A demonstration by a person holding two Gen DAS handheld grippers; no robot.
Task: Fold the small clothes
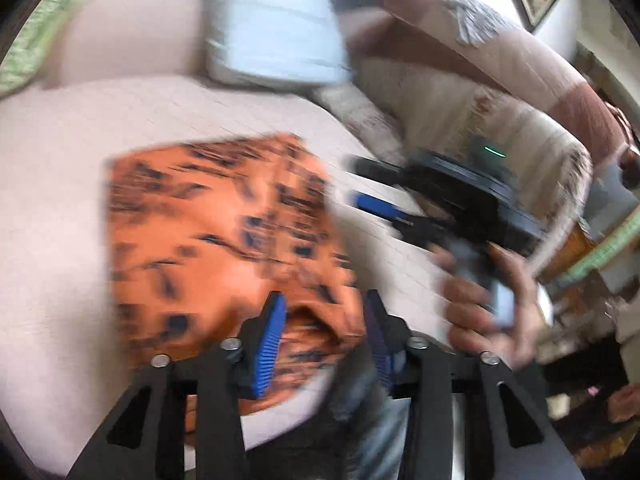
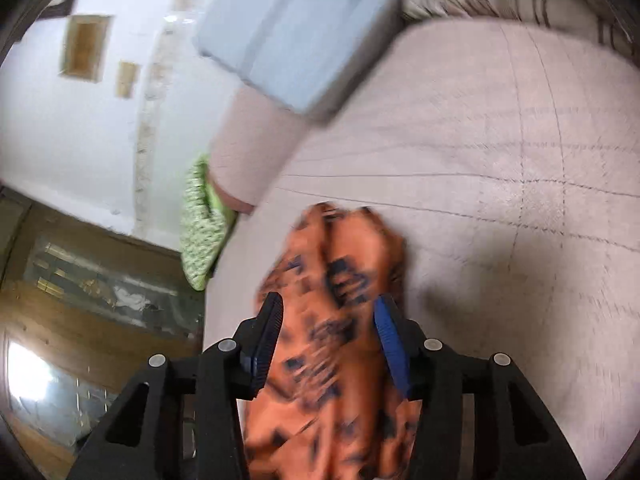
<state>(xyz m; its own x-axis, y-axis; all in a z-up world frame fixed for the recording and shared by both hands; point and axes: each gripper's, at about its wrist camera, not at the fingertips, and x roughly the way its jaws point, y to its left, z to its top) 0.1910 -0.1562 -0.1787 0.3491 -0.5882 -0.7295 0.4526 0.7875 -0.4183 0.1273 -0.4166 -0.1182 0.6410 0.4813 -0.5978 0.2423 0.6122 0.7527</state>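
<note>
L gripper (image 1: 324, 320): ribbed blue pads apart, orange dark-print garment (image 1: 224, 240) loose between, no clamp. R gripper (image 2: 330, 328): same, jaws parted. Cloth lies rumpled on pale grid-lined bedsheet (image 2: 500, 160).

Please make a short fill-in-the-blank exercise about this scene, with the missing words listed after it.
1. The garment on the bed is ____ with dark marks.
2. The folded item near the pillow is light ____.
3. The left gripper has ____ pads on its fingers.
4. In the left wrist view, a hand holds the ____ gripper.

Missing words: orange; blue; blue; right
</note>
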